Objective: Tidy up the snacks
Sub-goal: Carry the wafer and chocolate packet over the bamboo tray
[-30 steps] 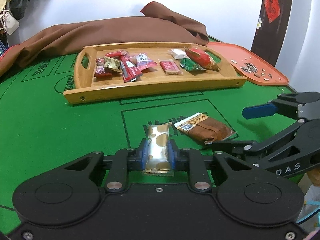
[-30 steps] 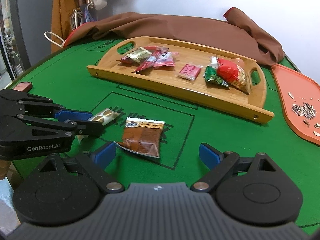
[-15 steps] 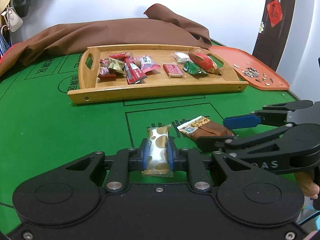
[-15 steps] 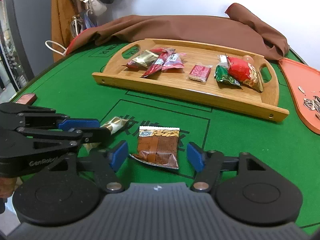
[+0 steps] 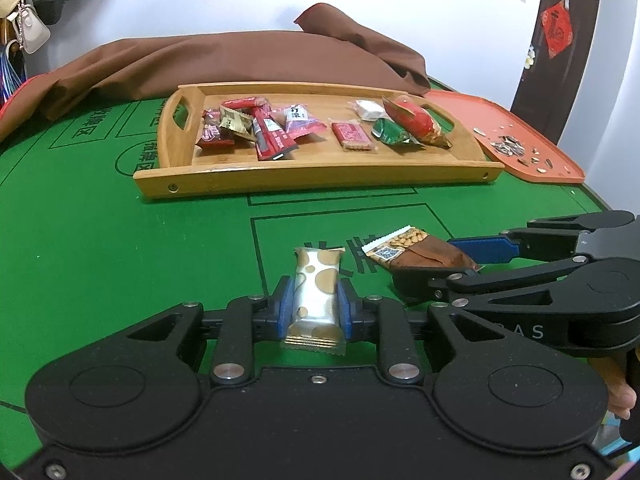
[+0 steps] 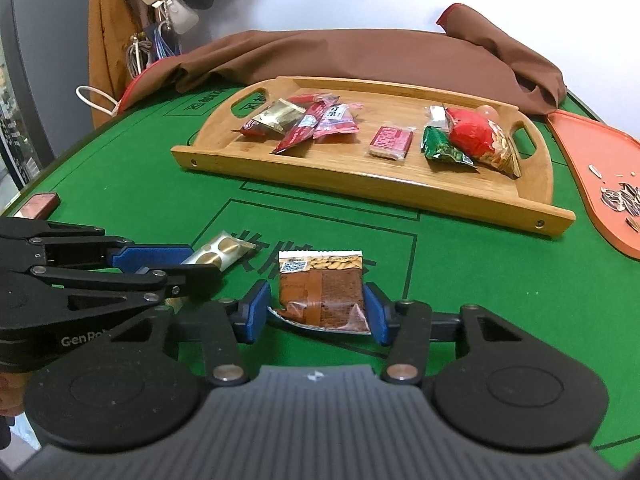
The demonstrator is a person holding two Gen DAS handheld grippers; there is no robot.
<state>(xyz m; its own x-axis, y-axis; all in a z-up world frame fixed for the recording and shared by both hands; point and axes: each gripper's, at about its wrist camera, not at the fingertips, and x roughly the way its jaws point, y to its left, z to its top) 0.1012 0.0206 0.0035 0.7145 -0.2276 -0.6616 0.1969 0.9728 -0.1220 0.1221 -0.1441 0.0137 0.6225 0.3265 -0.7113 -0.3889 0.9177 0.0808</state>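
Two snacks are left out on the green tabletop (image 5: 80,240), both near its front edge, and each gripper has claimed one. The left gripper (image 5: 313,312) is pinching the silver wrapper with gold dots (image 5: 316,300) across its narrow width, blue pads tight on both long sides, which makes sense because the packet is slim and stiff enough to carry that way.

The right gripper (image 6: 316,308) has just been closing its jaws around the brown peanut packet (image 6: 322,292). The packet sits flat on the felt between the pads, and they look like they're at its side edges or just about there, but I can't tell if they're really squeezing yet. I'd call it not quite gripped.

Everything else is already in the wooden tray (image 5: 320,176), which sits further back toward the middle of the tabletop: a pile of red and gold wrappers at its left end, a red square in the middle, green and red bags at its right end. So my guess is both packets are headed there. The orange tray (image 5: 560,168) at the right edge just holds sunflower seed shells.
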